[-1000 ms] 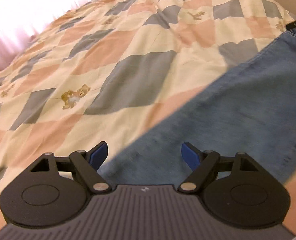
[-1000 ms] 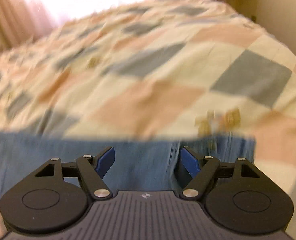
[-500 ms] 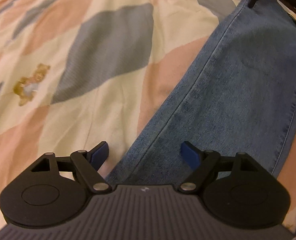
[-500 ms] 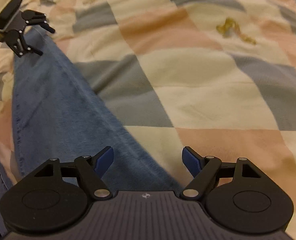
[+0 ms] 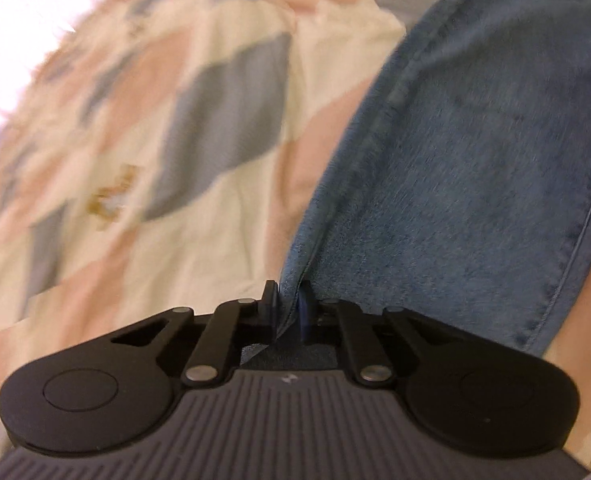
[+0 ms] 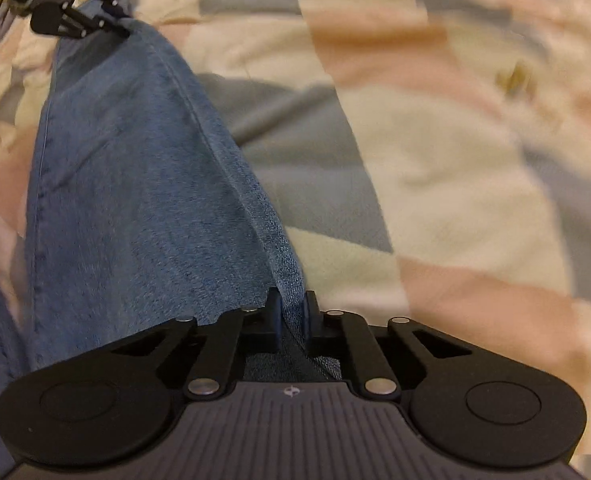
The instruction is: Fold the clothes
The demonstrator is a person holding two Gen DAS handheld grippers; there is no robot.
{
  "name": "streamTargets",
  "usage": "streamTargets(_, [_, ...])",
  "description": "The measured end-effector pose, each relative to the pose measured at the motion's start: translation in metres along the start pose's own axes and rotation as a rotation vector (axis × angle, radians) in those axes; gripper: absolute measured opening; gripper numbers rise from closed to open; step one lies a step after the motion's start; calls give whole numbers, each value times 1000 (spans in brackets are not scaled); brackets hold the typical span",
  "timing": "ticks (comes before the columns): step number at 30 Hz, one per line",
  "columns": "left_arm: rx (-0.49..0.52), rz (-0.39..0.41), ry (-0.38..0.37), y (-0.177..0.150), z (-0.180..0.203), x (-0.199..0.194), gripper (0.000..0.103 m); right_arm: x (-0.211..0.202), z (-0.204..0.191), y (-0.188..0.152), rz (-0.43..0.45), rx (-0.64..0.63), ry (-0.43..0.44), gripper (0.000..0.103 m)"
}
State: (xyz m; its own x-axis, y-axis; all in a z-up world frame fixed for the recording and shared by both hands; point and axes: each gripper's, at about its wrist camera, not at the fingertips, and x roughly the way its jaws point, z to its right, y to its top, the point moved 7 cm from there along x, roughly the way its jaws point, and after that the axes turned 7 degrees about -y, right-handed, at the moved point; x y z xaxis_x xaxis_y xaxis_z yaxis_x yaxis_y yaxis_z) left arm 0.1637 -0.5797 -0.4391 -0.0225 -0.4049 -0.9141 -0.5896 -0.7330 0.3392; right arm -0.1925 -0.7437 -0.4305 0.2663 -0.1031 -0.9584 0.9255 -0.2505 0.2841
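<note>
Both tongs, left [image 5: 286,312] and right [image 6: 292,312], clamp the jeans' [image 5: 475,160] edge between them.

No words, numbers or brand names can be read in either wrist view. The only mark is a small pale emblem, too small to make out, on the ribbed grey body of the left hand-held gripper [image 5: 288,312] and the right hand-held gripper [image 6: 292,314].
</note>
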Motion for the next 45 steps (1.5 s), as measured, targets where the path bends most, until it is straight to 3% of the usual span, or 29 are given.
streamTargets(4, [-98, 63, 153, -2, 28, -72, 7, -54, -31, -13, 154, -59, -178, 7])
streamTargets(7, [-164, 89, 246, -14, 75, -139, 7, -111, -69, -35, 286, -60, -282, 7])
streamTargets(10, [-253, 85, 284, -40, 144, -202, 7, -168, -128, -68, 393, -74, -381, 7])
streamTargets(12, [-329, 61, 283, -60, 192, -228, 7, -195, -171, -94, 417, -69, -403, 6])
streamTargets(15, [-458, -33, 239, -96, 264, -228, 9, -207, -241, -152, 379, -101, -417, 7])
streamTargets(17, [-548, -115, 197, -121, 300, -211, 16, -189, -279, -186, 312, -111, -404, 12])
streamTargets(19, [-632, -195, 161, -144, 333, -194, 19, -159, -304, -218, 194, -86, -379, 28])
streamTargets(21, [-722, -233, 135, -157, 352, -188, 19, -133, -328, -250, 82, -53, -354, 32])
streamTargets(23, [-841, -189, 92, -157, 355, -194, 23, -133, -322, -265, 59, 119, -314, 38])
streamTargets(25, [-970, -126, 48, -154, 352, -199, 34, -146, -293, -278, 98, 426, -263, 54])
streamTargets(30, [-1354, 60, -41, -153, 328, -190, 46, -168, -185, -350, 310, 1394, -125, 55])
streamTargets(33, [-1554, 120, -66, -170, 317, -174, 46, -156, -150, -391, 418, 1770, -74, 56])
streamTargets(38, [-1750, 205, -85, -194, 309, -157, 49, -133, -121, -409, 440, 1877, -163, 61])
streamTargets(42, [-1873, 283, -105, -209, 306, -145, 50, -128, -109, -406, 503, 1930, -125, 67])
streamTargets(45, [-1922, 321, -88, -216, 306, -146, 34, -127, -108, -412, 557, 1973, -86, 62])
